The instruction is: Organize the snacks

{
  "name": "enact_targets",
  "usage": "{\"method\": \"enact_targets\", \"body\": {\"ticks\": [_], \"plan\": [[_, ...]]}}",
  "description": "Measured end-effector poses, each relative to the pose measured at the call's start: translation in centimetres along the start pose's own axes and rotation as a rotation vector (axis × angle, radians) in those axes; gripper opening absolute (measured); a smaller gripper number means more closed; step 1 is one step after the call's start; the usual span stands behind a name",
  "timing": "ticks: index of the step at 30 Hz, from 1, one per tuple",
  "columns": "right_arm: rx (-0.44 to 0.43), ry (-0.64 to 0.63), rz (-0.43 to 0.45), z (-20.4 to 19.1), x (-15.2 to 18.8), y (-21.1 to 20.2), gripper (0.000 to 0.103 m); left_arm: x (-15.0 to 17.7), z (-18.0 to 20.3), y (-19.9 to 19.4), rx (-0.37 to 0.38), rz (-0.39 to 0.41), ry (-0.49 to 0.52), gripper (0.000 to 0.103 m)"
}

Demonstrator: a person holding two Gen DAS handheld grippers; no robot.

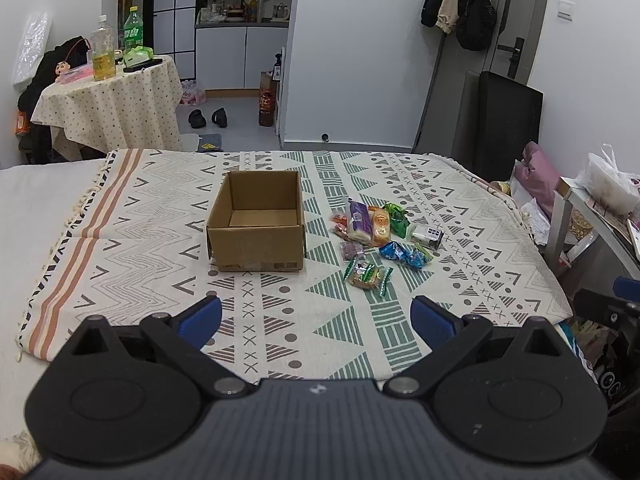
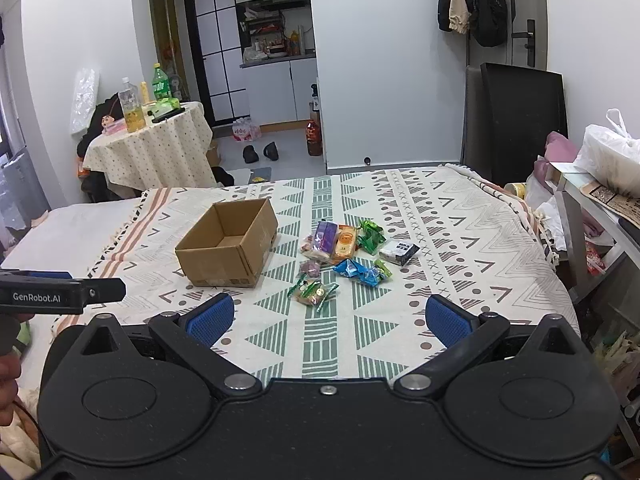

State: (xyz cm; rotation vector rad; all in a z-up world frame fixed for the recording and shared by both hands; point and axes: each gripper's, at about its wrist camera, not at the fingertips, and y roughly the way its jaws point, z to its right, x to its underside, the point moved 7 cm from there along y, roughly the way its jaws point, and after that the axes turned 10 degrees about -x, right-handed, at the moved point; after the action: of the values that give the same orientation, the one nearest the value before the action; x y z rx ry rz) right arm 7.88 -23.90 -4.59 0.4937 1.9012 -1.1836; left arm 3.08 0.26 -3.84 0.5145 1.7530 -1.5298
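Both grippers are hovering low over the near edge of the bed, nothing between their blue pads. Jaws on the left gripper [image 1: 316, 316] are standing wide apart and gripping nothing; the right gripper [image 2: 330, 316] is spread just as wide and is likewise carrying nothing.

Largest is the bed itself, with a patterned blanket [image 1: 460, 216] lying over it and carrying everything for the task. On it the cardboard box [image 1: 256, 224] is sitting upright with its top open — as far as the left wrist view is showing its floor, it is holding nothing yet. Just beside it, toward the right gripper's side, the snacks [image 2: 344, 256] are lying in a loose cluster, none of them in the box: a purple packet [image 1: 358, 218] and an orange packet [image 1: 381, 222] are touching side by side, a blue packet [image 2: 356, 272] is lying near them, and a green-ended pastry packet [image 2: 314, 292] is sitting nearest the grippers.

Several things could be going wrong from here. Packets are overlapping, so a closing gripper may be catching two at once or nudging a neighbour away. Crinkly wrappers are likely slipping from a shallow pinch. Soft bedding is giving underneath — pressing down may be snagging the blanket. A light, unloaded box could be sliding or tipping if a gripper bumps its wall.
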Motion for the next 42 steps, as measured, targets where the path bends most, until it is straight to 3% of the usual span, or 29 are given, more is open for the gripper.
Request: {"method": "enact_targets", "body": {"ticks": [17,24,31,42], "plan": [[0.013,-0.003,-0.026,0.6,-2.4,4.1,0.103,-2.7,1.5,4.3,0.016,-0.025,0.005,0.1],[0.021,0.05,-0.031,3.0,-3.6,6.6,0.103,-3.7,2.5,7.8,0.014,-0.058,0.015,0.1],[-0.025,0.134,-0.055,5.3,-3.8,9.9,0.103,-4.8,3.7,11.1,0.018,-0.089,0.008,0.1],[0.021,0.197,-0.093,9.2,-3.4,15.2,0.103,-5.0,5.8,17.0,0.033,-0.154,-0.021,0.1]]}}
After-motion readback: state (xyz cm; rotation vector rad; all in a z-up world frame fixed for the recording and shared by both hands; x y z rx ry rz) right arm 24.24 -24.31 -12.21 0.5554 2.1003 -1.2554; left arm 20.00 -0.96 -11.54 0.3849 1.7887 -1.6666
